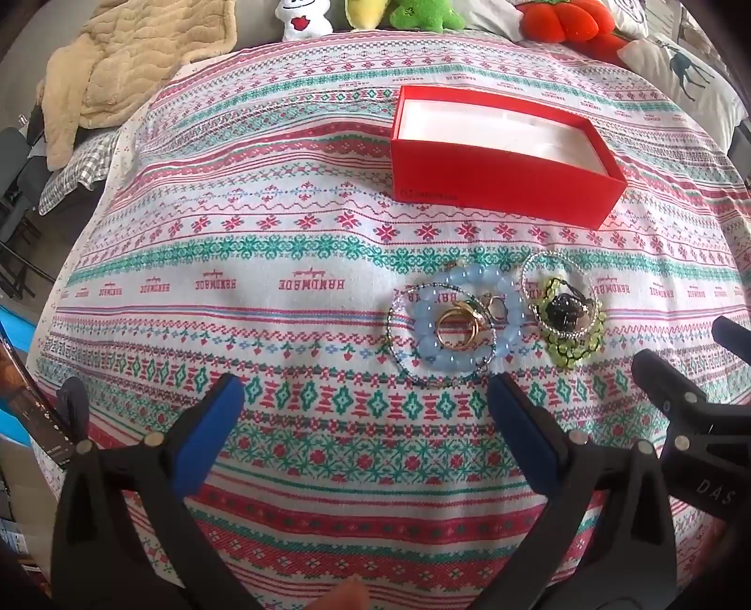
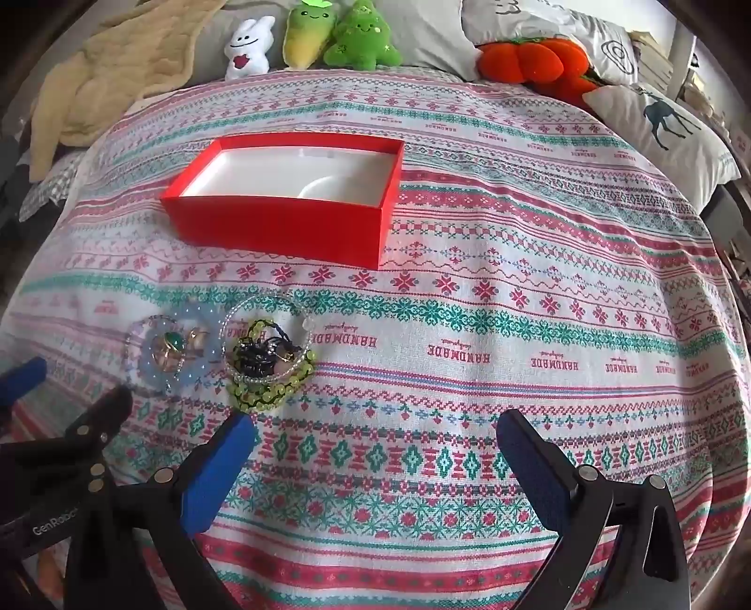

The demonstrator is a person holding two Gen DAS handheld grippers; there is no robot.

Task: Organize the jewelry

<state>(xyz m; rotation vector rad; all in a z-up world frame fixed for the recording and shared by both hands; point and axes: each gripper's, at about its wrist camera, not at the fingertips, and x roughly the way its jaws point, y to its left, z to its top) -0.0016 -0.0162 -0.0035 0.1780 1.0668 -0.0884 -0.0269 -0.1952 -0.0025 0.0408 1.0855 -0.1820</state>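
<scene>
Holding both tools tilted down over the patterned cloth (image 1: 291, 263), you have the left gripper (image 1: 366, 403) and the right gripper (image 2: 375, 436) spread wide with nothing between their blue pads. The jewelry sits in two touching heaps just beyond your left gripper's right pad: a blue bead bracelet (image 1: 462, 319) ringing gold rings (image 1: 457, 328), and a green bead piece (image 1: 570, 335) under a dark one. The red box (image 2: 291, 206) stands open farther back, white inside

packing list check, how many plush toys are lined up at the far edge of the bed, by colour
white: 1
yellow-green: 1
green: 1
orange-red: 1
total: 4
</scene>
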